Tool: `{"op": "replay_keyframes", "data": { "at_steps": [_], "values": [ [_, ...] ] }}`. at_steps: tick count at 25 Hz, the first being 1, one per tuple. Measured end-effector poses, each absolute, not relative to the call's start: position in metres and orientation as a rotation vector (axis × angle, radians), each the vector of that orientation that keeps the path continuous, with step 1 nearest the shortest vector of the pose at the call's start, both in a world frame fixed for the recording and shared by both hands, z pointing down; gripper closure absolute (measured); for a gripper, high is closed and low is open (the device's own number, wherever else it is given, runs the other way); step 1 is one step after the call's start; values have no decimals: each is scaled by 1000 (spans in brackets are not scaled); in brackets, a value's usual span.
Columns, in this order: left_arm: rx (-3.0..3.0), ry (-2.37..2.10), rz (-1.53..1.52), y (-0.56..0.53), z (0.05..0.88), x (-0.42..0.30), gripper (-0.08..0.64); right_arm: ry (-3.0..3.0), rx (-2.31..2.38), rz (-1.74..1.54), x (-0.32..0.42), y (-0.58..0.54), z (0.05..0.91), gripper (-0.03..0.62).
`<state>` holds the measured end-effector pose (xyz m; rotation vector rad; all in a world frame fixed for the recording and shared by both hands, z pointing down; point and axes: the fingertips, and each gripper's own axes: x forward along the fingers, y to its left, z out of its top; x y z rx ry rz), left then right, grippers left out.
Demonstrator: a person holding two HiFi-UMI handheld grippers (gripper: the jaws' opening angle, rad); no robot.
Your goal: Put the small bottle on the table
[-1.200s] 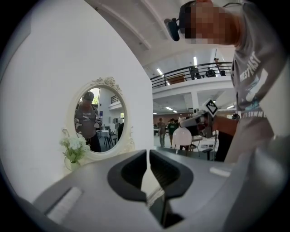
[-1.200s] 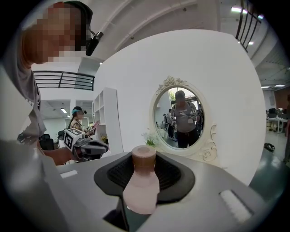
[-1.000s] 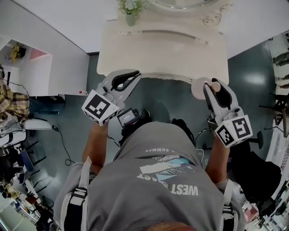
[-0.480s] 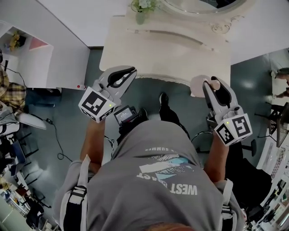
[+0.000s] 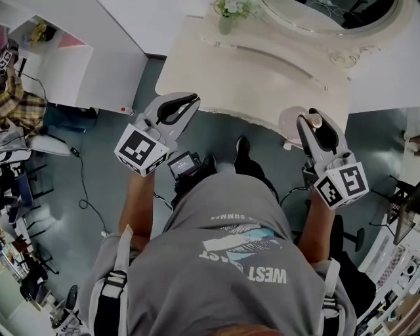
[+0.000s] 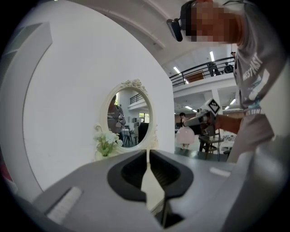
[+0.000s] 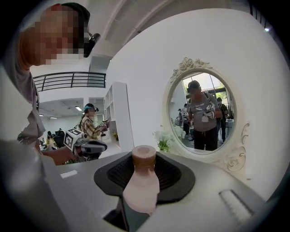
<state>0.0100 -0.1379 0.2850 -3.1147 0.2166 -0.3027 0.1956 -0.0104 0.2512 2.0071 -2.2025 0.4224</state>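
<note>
Starting at centre left of the head view: left gripper [image 5: 188,104] hovering over the floor, just short of the table's near edge, jaws pressed together on nothing, only a sliver of cream showing between them in the left gripper view. Best left there, clear of the landing spot.

Moving to the upper middle: cream dressing table [image 5: 262,75] with a broad bare top, flower vase [image 5: 227,18] at its far left corner, oval mirror [image 5: 328,12] along the back. Plenty of free surface near the front, so no need to reach deep.

Ending at centre right: right gripper [image 5: 314,126] clamped on the small bottle [image 5: 292,125], pale pink body and brown cap [image 7: 143,154] wedged between the dark ribbed pads [image 7: 171,173]. Held in the air right at the table's near right edge, resting on nothing; impossible to tell whether already above the top or just off it.

Judging the step as the carry-in before the set-down. To do it well: bring the bottle forward over bare tabletop, well apart from the vase and away from the curved lip; turn it base-down, with the cap pointing along the jaws here; lower to flat contact under the base; only then part the jaws; draw back straight, without dragging it over. Real risk of rolling if laid on its side.
</note>
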Motion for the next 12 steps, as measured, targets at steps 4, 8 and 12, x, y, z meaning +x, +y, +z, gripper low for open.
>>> {"op": "replay_keyframes", "data": {
  "at_steps": [4,8,12],
  "values": [
    [-3115,322,-320,-144,289,7,540,-2267,1912,433,201,-34,258,449],
    [-3116,429,-332,-156,294,0,540,-2317,1821,443,203,-64,269,449],
    [-3113,531,-347,-169,304,-10,540,-2361,1735,452,201,-95,285,449]
  ]
}}
